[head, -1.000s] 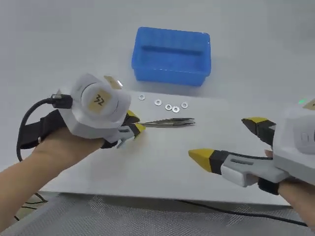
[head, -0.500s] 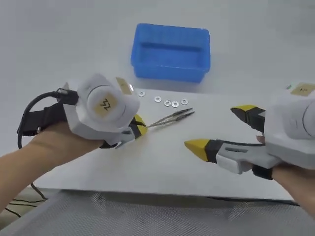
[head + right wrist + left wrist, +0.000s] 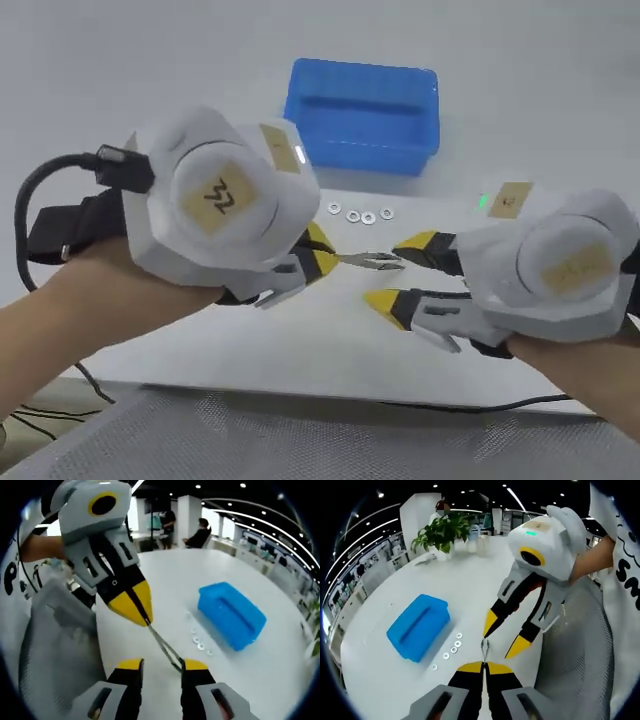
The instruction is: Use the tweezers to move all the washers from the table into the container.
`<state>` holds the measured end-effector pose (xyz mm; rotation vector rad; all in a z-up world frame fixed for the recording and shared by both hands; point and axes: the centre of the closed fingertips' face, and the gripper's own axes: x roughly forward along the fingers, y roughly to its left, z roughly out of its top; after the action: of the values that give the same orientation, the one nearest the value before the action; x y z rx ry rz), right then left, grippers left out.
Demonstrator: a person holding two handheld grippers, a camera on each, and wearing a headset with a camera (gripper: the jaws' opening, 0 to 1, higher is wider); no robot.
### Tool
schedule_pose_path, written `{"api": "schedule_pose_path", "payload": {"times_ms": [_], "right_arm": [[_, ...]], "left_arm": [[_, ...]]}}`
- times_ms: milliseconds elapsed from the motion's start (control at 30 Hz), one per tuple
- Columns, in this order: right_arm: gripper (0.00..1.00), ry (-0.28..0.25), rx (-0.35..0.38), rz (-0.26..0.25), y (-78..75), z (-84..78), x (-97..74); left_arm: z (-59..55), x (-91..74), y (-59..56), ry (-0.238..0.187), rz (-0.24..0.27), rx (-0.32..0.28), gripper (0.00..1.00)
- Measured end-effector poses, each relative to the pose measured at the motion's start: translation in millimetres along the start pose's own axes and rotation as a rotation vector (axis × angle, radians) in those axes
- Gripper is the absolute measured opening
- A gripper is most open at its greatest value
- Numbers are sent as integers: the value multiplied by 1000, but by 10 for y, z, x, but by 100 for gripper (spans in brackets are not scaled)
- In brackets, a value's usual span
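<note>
Tweezers point(image 3: 372, 261) clamped at rear end by left claw point(image 3: 318, 260), jaws closed tight, tips aimed at right claw point(image 3: 388, 272). Right claw parted, jaws set either side of tips, nothing gripped; probably placed for handover or squeeze hold. Washers point(image 3: 360, 214) laid in row on desk point(image 3: 300, 340), near blue container point(image 3: 365, 100), none yet collected.

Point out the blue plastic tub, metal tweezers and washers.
blue plastic tub point(image 3: 365, 147), head view, front wall.
metal tweezers point(image 3: 370, 261), head view, exposed tips.
small round metal washers point(image 3: 352, 214), head view, one ring.
</note>
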<state>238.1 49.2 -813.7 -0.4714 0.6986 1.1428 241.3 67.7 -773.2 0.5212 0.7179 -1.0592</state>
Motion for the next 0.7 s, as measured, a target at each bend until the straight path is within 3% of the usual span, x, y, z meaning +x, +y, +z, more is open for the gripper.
{"api": "schedule_pose_path", "payload": {"times_ms": [300, 500, 700], "right_arm": [[14, -7, -113, 36, 49, 139, 128], [6, -12, -181, 49, 69, 217, 190], [5, -21, -205, 42, 62, 242, 213]], "left_arm": [[215, -128, -87, -1, -31, 76, 0], [216, -111, -118, 16, -56, 157, 0], [223, -115, -67, 30, -21, 195, 0]]}}
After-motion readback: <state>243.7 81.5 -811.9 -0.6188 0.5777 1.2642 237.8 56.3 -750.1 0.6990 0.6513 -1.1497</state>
